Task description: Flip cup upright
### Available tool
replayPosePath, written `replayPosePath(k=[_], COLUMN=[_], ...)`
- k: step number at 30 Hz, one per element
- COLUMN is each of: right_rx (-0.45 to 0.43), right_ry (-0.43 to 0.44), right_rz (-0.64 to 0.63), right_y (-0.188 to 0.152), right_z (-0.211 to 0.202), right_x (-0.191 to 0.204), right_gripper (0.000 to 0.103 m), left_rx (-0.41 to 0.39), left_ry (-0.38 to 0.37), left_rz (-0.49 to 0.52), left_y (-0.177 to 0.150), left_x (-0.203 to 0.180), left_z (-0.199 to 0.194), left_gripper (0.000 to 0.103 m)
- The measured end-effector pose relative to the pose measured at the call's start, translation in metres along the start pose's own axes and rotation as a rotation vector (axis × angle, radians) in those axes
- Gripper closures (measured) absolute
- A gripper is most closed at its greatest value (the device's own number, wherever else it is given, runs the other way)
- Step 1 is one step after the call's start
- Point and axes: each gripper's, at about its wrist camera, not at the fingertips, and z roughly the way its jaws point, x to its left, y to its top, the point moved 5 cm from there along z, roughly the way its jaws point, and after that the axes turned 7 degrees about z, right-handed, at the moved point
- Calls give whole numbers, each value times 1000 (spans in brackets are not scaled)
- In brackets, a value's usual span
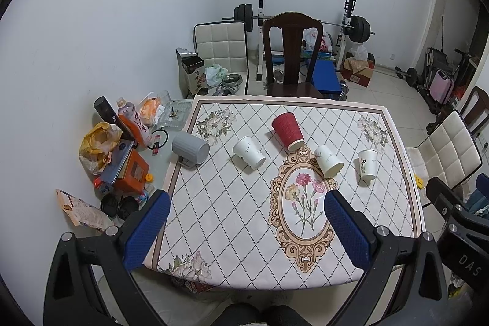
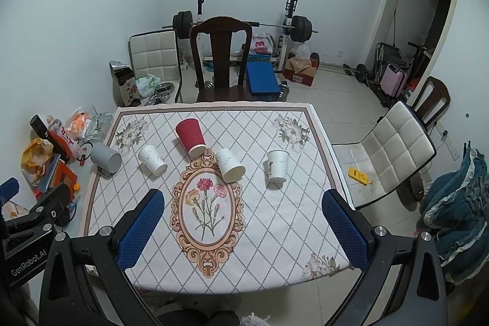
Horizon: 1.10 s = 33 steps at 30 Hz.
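Several cups stand upside down in a row on the patterned tablecloth point(image 1: 232, 222): a grey mug point(image 1: 190, 148) at the left edge, a white paper cup point(image 1: 249, 152), a red ribbed cup point(image 1: 287, 128), a white cup point(image 1: 328, 161) and a white cup with green print point(image 1: 367, 164). They also show in the right wrist view: the grey mug point(image 2: 105, 158), a white cup point(image 2: 152, 160), the red cup point(image 2: 190, 133), a white cup point(image 2: 229, 165), the printed cup point(image 2: 277, 166). My left gripper point(image 1: 247, 203) and right gripper point(image 2: 243, 200) are open, empty, above the table's near half.
Clutter of bottles, bags and boxes point(image 1: 122, 148) lies on the glass strip left of the cloth. A dark wooden chair point(image 1: 290, 51) stands at the far side, a white padded chair point(image 2: 388, 148) at the right. A barbell rack point(image 1: 305, 20) stands behind.
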Motion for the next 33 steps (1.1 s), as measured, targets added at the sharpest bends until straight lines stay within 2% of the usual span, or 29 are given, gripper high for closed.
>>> replayPosePath(k=[13, 33], right_rx=[-2, -3], right_ry=[1, 3], right_rz=[-1, 0], right_y=[0, 1], right_z=[2, 5], right_x=[3, 3], right_gripper=[0, 0], left_rx=[-3, 3], left_ry=[7, 11], left_rz=[-4, -10], left_y=[-7, 2], left_x=[5, 10], left_z=[2, 1], left_gripper=[0, 0])
